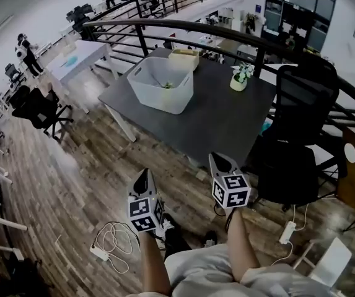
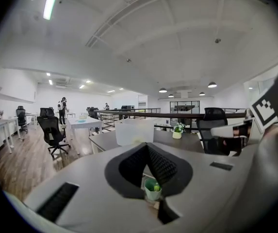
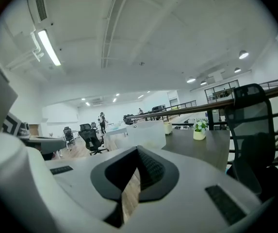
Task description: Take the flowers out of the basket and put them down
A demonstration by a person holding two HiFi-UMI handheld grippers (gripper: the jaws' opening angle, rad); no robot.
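A white plastic basket (image 1: 160, 83) stands on the dark table (image 1: 227, 125), and a bit of green flower (image 1: 167, 85) shows inside it. On the table's far right sits a small white pot of flowers (image 1: 240, 78). Both grippers hang low over the wooden floor, well short of the table. My left gripper (image 1: 143, 175) has its jaws together, and so does my right gripper (image 1: 217, 159); neither holds anything. The left gripper view shows the left gripper (image 2: 146, 145) aimed at the basket (image 2: 134, 131), with a small green-and-white pot (image 2: 153, 190) in the gap below its tips. The right gripper (image 3: 138, 149) faces the basket (image 3: 146, 134).
A cream box (image 1: 184, 59) sits behind the basket. A black office chair (image 1: 295, 135) stands at the table's right, under a curved black railing (image 1: 227, 33). A white cable and power strip (image 1: 106, 243) lie on the floor to my left. More desks, chairs and people are far left.
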